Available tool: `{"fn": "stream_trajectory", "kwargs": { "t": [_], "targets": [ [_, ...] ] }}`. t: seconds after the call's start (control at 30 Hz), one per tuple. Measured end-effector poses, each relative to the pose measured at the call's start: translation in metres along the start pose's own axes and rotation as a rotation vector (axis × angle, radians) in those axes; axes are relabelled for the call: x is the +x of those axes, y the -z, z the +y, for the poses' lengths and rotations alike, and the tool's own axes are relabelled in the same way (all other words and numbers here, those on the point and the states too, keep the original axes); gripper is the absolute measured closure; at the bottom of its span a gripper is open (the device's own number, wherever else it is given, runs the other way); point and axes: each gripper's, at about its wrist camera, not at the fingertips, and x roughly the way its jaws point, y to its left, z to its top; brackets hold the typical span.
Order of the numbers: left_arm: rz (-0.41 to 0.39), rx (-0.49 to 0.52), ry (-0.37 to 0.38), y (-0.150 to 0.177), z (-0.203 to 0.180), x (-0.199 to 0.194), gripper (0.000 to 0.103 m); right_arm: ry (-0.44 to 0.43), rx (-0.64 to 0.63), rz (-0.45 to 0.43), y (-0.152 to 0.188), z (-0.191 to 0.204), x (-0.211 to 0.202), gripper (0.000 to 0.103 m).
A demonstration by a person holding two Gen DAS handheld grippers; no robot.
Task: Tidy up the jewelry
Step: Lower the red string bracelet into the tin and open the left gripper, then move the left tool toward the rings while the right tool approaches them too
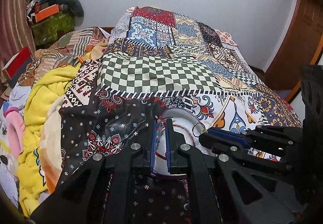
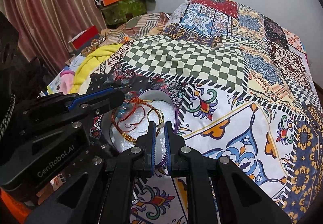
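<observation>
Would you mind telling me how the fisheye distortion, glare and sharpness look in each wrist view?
Left wrist view: strong barrel bending curves the door frame, corners are vignetted black, and soft glare lies on the dark floral cloth. Right wrist view: the curtain bows, corners are dark too, and the gold ring in the white dish stays reasonably sharp.

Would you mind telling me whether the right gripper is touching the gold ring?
Touching: the right wrist view shows the right gripper pinching the gold ring at its base.
</observation>
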Motion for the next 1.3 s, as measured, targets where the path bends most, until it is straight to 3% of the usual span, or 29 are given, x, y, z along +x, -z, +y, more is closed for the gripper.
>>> {"fn": "stream_trajectory", "kwargs": {
  "t": [0.3, 0.53, 0.8, 0.87, 1.0, 1.3],
  "targets": [
    [0.001, -0.004, -0.006, -0.002, 0.002, -0.008, 0.096, 0.005, -0.032, 0.005, 0.003, 0.006, -0.001, 0.095],
    [-0.030, -0.023, -0.014, -0.005, 0.007, -0.027, 0.082, 0.026, -0.024, 0.009, 0.005, 0.004, -0.009, 0.085],
    [-0.076, -0.009, -0.015, -0.010, 0.001, -0.054, 0.076, 0.062, -0.012, -0.071, 0.003, -0.001, -0.046, 0.083],
    [-0.089, -0.001, -0.013, -0.011, -0.003, -0.061, 0.070, 0.072, -0.008, -0.091, 0.002, -0.003, -0.055, 0.079],
    [-0.111, 0.019, -0.003, -0.012, -0.013, -0.073, 0.068, 0.123, -0.004, -0.145, 0.005, -0.010, -0.078, 0.069],
    [-0.099, 0.073, 0.045, -0.007, -0.045, -0.078, 0.063, 0.212, 0.028, -0.195, 0.021, -0.037, -0.115, 0.067]
  ]
}}
